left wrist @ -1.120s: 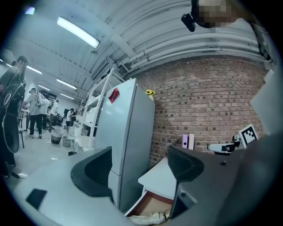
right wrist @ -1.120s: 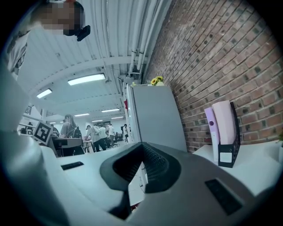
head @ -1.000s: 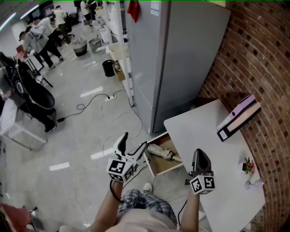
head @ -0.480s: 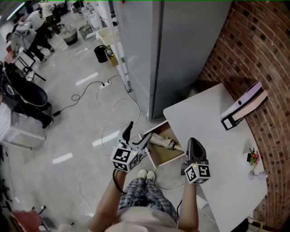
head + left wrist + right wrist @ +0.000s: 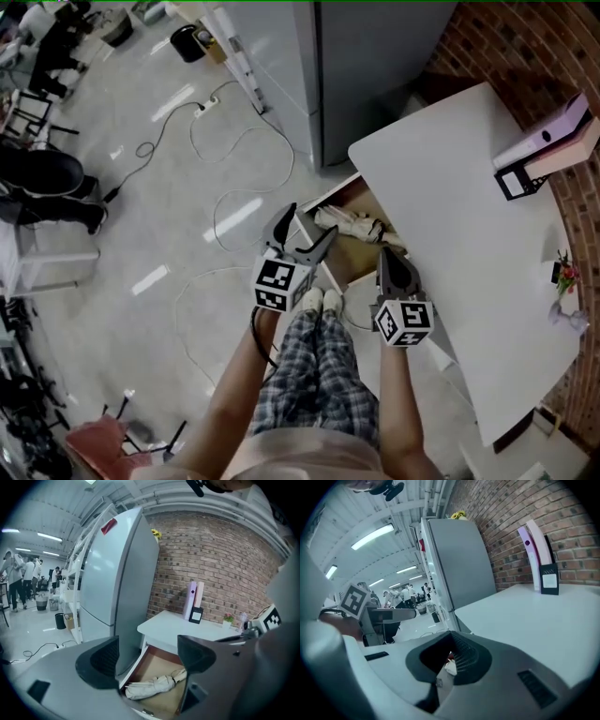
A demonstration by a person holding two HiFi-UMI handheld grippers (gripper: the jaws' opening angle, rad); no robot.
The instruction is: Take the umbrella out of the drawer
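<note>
A beige folded umbrella [image 5: 351, 223] [image 5: 152, 685] lies inside the open wooden drawer [image 5: 367, 265] [image 5: 158, 662] under the white table [image 5: 469, 244]. My left gripper [image 5: 302, 234] [image 5: 149, 660] is open and hovers at the drawer's left front corner; the umbrella shows between and below its jaws, untouched. My right gripper [image 5: 387, 258] [image 5: 449, 654] is shut with nothing in it, at the drawer's front right beside the table edge. In the right gripper view only a pale sliver shows past the closed jaws.
A pink and white binder [image 5: 548, 142] [image 5: 195, 603] and a small flower pot [image 5: 563, 276] stand at the table's far side by the brick wall. A grey cabinet [image 5: 375, 56] rises behind the drawer. Cables [image 5: 230, 187] cross the floor. The person's legs [image 5: 314, 375] are below the drawer.
Both grippers have come closer to the open drawer, the left one now over its corner. The head view has tipped further down. Umbrella has not moved.
</note>
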